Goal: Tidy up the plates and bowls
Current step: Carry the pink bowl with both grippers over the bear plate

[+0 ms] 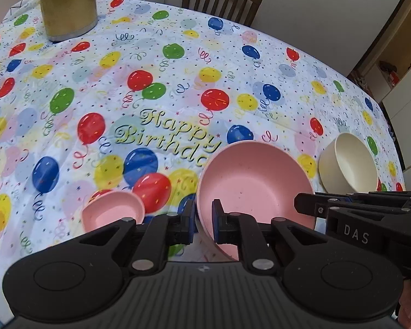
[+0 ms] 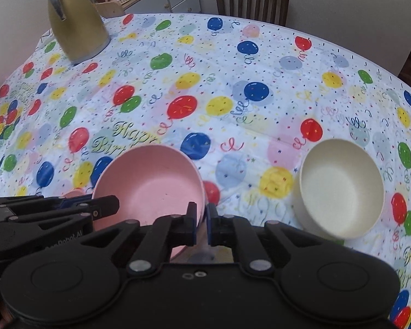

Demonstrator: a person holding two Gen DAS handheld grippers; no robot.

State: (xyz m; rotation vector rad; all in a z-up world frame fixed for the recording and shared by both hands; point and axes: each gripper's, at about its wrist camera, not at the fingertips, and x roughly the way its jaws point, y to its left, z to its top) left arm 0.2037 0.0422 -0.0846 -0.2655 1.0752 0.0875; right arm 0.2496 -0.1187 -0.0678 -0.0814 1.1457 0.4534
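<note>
On the balloon tablecloth (image 1: 178, 63), going left to right:

far left: gold thermos jug (image 1: 68, 5) at the back, way off from the dishes, not part of this

small pink dish (image 1: 113, 210): sits flat, just left of the left gripper's fingers, nobody's touching it

left gripper (image 1: 202, 222): clamped shut on the left rim of the big pink bowl, one pad inside the wall, one outside

big pink bowl (image 2: 150, 181): pinched between both grippers, tipped so its mouth faces away from the cameras and up. Looks lifted off the cloth, can't swear to it

right gripper (image 2: 201, 226): closed on the bowl's right rim, same pinch

cream bowl (image 2: 342, 189): upright on the cloth, off to the right and well apart from the pink one. Right hand is nearer

my guess for the next move: carry the pink bowl rightward toward the cream one to nest them. It's round, so no long axis, just level the mouth first
</note>
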